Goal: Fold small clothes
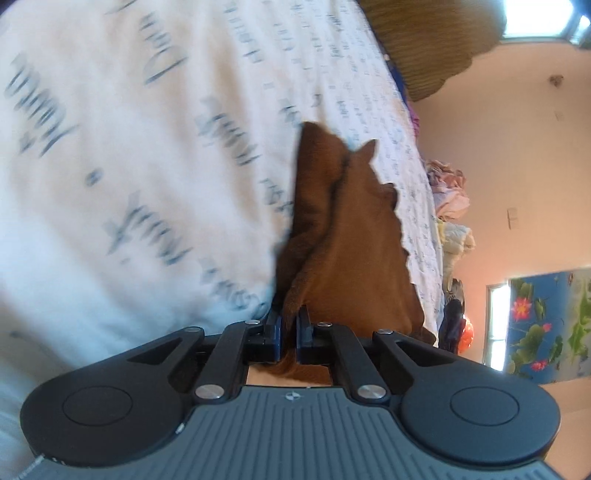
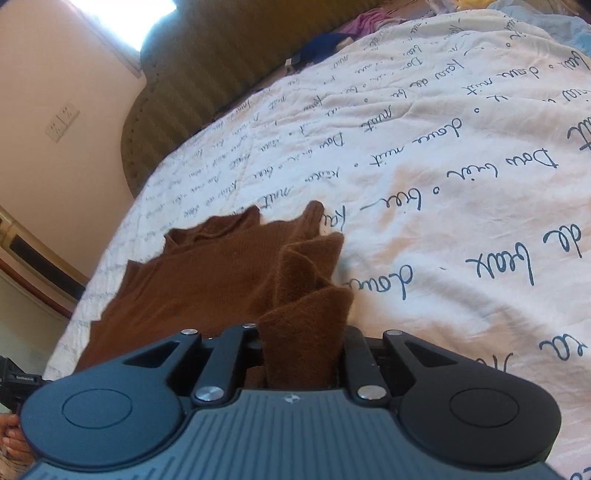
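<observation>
A small brown knit garment (image 1: pixel 343 236) lies on a white bedspread printed with blue script (image 1: pixel 129 155). My left gripper (image 1: pixel 289 325) is shut on one edge of it, with cloth pinched between the dark blue pads. In the right wrist view the same brown garment (image 2: pixel 207 273) spreads out to the left on the bedspread (image 2: pixel 461 206). A bunched fold of it stands up between the fingers of my right gripper (image 2: pixel 301 350), which is shut on it. The fingertips are hidden by the cloth.
A pile of mixed clothes (image 1: pixel 448 206) lies at the far edge of the bed. An olive padded headboard (image 2: pixel 207 77) stands behind the bed. Pink and blue clothes (image 2: pixel 351 29) lie near it. A wall with sockets (image 2: pixel 61 122) is on the left.
</observation>
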`<state>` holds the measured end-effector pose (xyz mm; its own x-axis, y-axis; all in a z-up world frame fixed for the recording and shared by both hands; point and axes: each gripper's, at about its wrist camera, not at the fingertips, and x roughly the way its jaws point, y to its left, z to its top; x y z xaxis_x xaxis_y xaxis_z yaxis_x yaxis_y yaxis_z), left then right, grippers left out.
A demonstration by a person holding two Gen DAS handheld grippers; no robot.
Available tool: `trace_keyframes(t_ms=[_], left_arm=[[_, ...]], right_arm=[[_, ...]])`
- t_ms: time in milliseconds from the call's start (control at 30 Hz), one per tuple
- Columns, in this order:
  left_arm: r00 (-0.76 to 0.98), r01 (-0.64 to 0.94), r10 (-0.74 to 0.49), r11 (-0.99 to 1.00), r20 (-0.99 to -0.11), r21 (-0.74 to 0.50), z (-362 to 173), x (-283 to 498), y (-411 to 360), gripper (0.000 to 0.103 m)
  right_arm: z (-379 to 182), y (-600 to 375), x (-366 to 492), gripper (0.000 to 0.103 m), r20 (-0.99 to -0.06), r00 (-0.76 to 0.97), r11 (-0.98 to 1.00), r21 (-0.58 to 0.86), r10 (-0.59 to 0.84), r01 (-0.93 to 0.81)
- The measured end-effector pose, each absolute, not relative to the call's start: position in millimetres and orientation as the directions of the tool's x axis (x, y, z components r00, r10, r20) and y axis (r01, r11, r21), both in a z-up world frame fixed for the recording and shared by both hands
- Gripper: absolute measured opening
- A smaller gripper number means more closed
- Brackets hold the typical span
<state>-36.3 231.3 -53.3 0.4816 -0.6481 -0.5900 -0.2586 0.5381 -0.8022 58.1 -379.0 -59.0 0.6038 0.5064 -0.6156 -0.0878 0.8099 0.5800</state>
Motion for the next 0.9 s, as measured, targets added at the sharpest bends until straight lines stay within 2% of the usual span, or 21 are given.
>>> trace_keyframes(t_ms=[67, 100, 133, 167, 200, 233, 267, 300, 367, 433, 500, 633, 667, 700, 767, 800, 900], left_arm=[[0.495, -0.259, -0.650, 0.522, -0.576, -0.812, -55, -41, 238, 0.017], [0.508, -0.253, -0.632, 0.540, -0.586, -0.802, -46, -44, 241, 0.015], [0.518, -0.229, -0.613, 0.573, -0.597, -0.787, -34, -45, 242, 0.018], [0.529, -0.209, -0.596, 0.598, -0.604, -0.774, -20, -47, 243, 0.025], [0.543, -0.184, -0.592, 0.608, -0.595, -0.772, -6, -49, 244, 0.037], [0.567, -0.139, -0.592, 0.616, -0.572, -0.776, 10, -52, 243, 0.043], [0.595, -0.082, -0.593, 0.627, -0.543, -0.775, 28, -53, 238, 0.057], [0.613, -0.043, -0.591, 0.637, -0.524, -0.769, 41, -53, 231, 0.078], [0.641, 0.016, -0.590, 0.650, -0.491, -0.760, 57, -46, 208, 0.098], [0.659, 0.091, -0.601, 0.660, -0.452, -0.745, 59, -31, 178, 0.098], [0.637, 0.122, -0.612, 0.681, -0.469, -0.722, 48, -4, 146, 0.098], [0.577, 0.094, -0.543, 0.787, -0.611, -0.610, 0, 32, 101, 0.095], [0.584, 0.096, -0.516, 0.811, -0.627, -0.577, -11, 32, 100, 0.091], [0.619, 0.106, -0.499, 0.819, -0.607, -0.564, -15, 26, 104, 0.090], [0.623, 0.076, -0.490, 0.814, -0.610, -0.576, -18, 14, 117, 0.069], [0.625, 0.055, -0.482, 0.812, -0.614, -0.582, -19, 5, 128, 0.063], [0.600, 0.074, -0.505, 0.807, -0.621, -0.585, -12, -19, 152, 0.064]], right_arm=[[-67, -385, 60, 0.017, -0.595, 0.577, 0.768, 0.634, 0.560, -0.090], [-63, -387, 61, 0.020, -0.605, 0.573, 0.772, 0.631, 0.553, -0.079], [-55, -391, 59, 0.025, -0.611, 0.579, 0.779, 0.623, 0.539, -0.068], [-43, -395, 55, 0.039, -0.609, 0.604, 0.796, 0.602, 0.514, -0.070], [-28, -396, 48, 0.060, -0.607, 0.637, 0.826, 0.558, 0.476, -0.085], [-10, -395, 38, 0.072, -0.602, 0.678, 0.864, 0.495, 0.422, -0.099], [5, -394, 26, 0.088, -0.581, 0.721, 0.892, 0.438, 0.377, -0.112], [19, -390, 14, 0.093, -0.551, 0.753, 0.907, 0.398, 0.359, -0.141], [33, -377, -5, 0.093, -0.516, 0.755, 0.899, 0.375, 0.404, -0.225], [34, -358, -18, 0.093, -0.492, 0.750, 0.885, 0.376, 0.442, -0.275], [24, -331, -23, 0.093, -0.515, 0.733, 0.886, 0.369, 0.445, -0.279], [-4, -273, -28, 0.093, -0.574, 0.697, 0.902, 0.311, 0.430, -0.301], [-11, -259, -35, 0.093, -0.594, 0.692, 0.912, 0.268, 0.411, -0.311], [-19, -247, -40, 0.092, -0.626, 0.686, 0.926, 0.195, 0.371, -0.323], [-44, -229, -52, 0.092, -0.678, 0.688, 0.931, -0.015, 0.260, -0.366], [-47, -234, -62, 0.093, -0.644, 0.716, 0.922, -0.042, 0.269, -0.384], [-35, -264, -67, 0.093, -0.661, 0.675, 0.928, 0.092, 0.328, -0.361]])
